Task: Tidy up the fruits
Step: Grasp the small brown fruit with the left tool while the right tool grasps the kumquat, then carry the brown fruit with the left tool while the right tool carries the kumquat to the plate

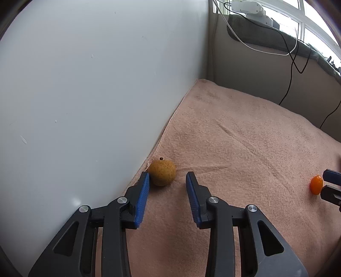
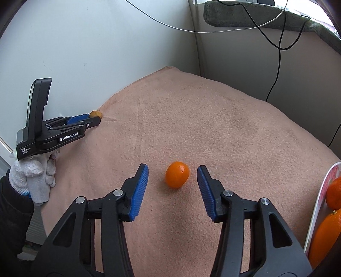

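A small brown-yellow round fruit (image 1: 162,172) with a short stem lies on the pink towel (image 1: 245,149) against the white wall. My left gripper (image 1: 168,178) is open, its fingertips on either side of the fruit's near end, the left pad touching it. A small orange kumquat (image 2: 177,174) lies on the towel between the open fingertips of my right gripper (image 2: 173,173), touching neither pad. The kumquat also shows in the left wrist view (image 1: 316,184). The left gripper (image 2: 93,120) and the brown fruit (image 2: 96,114) show in the right wrist view at far left.
A white wall (image 1: 96,95) borders the towel on the left. A plate (image 2: 319,204) with two oranges (image 2: 334,191) sits at the right edge. Cables (image 1: 292,64) hang along the back wall below a window sill with a grey cloth (image 2: 255,17).
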### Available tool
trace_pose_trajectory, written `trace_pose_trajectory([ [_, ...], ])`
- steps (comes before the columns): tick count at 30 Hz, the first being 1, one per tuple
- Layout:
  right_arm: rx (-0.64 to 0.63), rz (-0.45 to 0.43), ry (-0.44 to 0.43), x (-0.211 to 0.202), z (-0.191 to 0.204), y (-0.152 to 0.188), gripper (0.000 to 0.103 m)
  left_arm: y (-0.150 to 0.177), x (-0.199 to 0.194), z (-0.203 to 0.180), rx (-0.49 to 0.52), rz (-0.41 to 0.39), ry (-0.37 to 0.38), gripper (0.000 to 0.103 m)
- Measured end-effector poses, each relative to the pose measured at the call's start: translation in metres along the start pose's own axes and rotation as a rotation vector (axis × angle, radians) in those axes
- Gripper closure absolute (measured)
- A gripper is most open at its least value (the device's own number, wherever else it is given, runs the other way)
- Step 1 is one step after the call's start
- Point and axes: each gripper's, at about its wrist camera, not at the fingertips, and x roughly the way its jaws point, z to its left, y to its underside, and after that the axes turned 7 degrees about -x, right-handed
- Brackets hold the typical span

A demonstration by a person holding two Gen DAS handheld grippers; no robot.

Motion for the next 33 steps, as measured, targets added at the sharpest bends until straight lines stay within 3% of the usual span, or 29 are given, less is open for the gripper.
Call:
trace_pose_trajectory([
  [4,-0.011,0.015,0.003,0.007,0.004,-0.002,0.062,0.0,0.003,-0.005,0.025,-0.018,-0.047,0.081],
  [7,-0.019,0.027,0.017,0.013,0.004,-0.004,0.064,-0.002,0.003,-0.003,0.021,-0.022,-0.039,0.082],
  [12,-0.02,0.058,0.042,0.022,0.005,-0.002,0.077,-0.004,0.005,0.002,-0.002,-0.026,-0.012,0.082],
  [21,-0.011,0.014,0.037,0.01,0.006,0.0,0.078,0.002,-0.019,0.003,-0.015,-0.051,0.057,0.082],
  [26,0.011,-0.029,0.038,-0.014,0.002,0.007,0.078,0.003,-0.044,-0.014,-0.004,-0.083,0.134,0.082],
  [33,0.071,-0.111,0.083,-0.069,-0.02,0.023,0.078,0.001,-0.076,-0.069,0.07,-0.127,0.275,0.082],
])
